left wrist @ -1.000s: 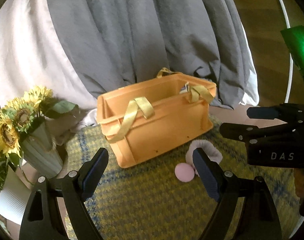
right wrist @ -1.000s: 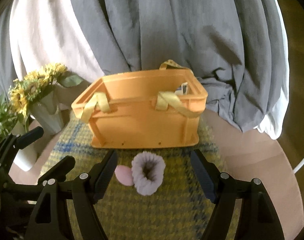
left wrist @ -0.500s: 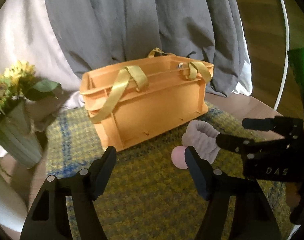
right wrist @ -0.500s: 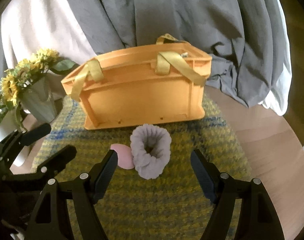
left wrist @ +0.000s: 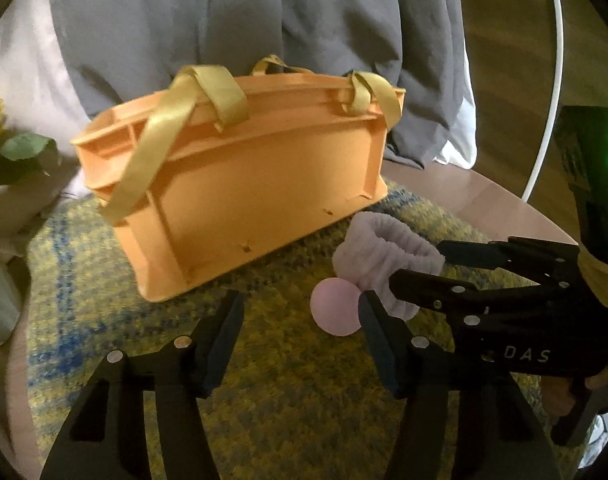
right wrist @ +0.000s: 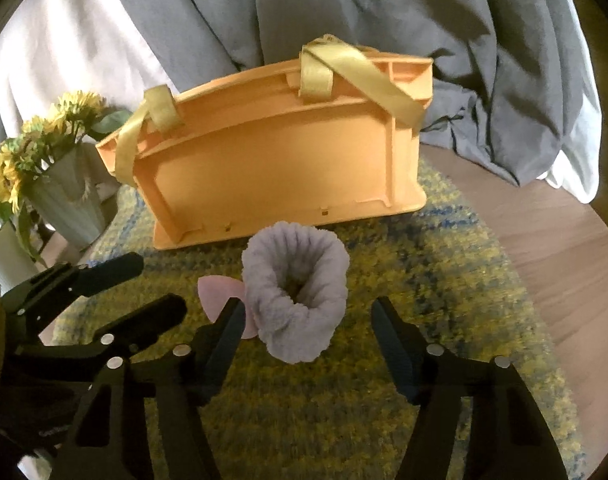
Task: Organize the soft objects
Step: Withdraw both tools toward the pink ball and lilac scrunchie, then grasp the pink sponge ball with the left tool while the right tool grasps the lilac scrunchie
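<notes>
A lilac fluffy wristband lies on the yellow-blue woven mat, just in front of an orange crate with gold ribbon handles. A pink round puff lies against its left side. My right gripper is open, its fingers either side of the wristband, not touching it. In the left wrist view the wristband and the puff sit at the right. My left gripper is open and empty, the puff by its right finger. The crate stands behind.
A vase of sunflowers stands left of the crate. Grey and white cloth hangs behind it. The mat lies on a round wooden table, whose edge curves at the right.
Both grippers have moved forward and down toward the mat. The wristband and puff now lie close to the fingertips. Both stay open.
</notes>
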`<state>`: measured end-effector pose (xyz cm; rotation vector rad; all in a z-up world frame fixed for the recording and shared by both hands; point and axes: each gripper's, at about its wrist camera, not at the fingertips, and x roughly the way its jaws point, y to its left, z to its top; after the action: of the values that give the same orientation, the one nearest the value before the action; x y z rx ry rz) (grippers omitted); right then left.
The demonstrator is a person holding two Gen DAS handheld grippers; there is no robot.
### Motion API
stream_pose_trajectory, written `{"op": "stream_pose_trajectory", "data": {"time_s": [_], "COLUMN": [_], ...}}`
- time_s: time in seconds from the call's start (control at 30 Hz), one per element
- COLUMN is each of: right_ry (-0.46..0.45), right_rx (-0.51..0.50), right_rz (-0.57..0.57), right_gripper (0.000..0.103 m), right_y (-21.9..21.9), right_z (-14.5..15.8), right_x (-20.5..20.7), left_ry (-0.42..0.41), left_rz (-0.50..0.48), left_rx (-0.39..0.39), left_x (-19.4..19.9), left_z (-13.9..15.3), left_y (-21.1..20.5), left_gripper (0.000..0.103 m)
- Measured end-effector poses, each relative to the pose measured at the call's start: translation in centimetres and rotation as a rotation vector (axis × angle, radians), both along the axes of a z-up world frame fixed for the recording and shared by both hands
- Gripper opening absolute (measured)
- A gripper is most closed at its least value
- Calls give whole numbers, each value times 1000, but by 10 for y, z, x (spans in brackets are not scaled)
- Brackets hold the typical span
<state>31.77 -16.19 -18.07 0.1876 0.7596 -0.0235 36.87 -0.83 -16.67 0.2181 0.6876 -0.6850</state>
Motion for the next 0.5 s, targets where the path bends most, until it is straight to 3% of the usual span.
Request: {"op": "stream_pose_trajectory", "data": {"time_s": [0.2, 0.4, 0.5], "right_ry": [13, 20, 20], "right_rx": [27, 62, 64], "right_rz": [2, -3, -3], "right_gripper": [56, 39, 33], "right_y": [-4, -9, -10], "right_z": [-7, -12, -12], "right_x": [6, 7, 8], "left_ry": [29, 72, 94], "left_rz": [-46, -80, -90], "left_rx": [-12, -22, -16], "left_x": [8, 15, 18], "left_z": [-6, -13, -16], "left_y": [-9, -18, -23], "left_gripper": [56, 55, 49]}}
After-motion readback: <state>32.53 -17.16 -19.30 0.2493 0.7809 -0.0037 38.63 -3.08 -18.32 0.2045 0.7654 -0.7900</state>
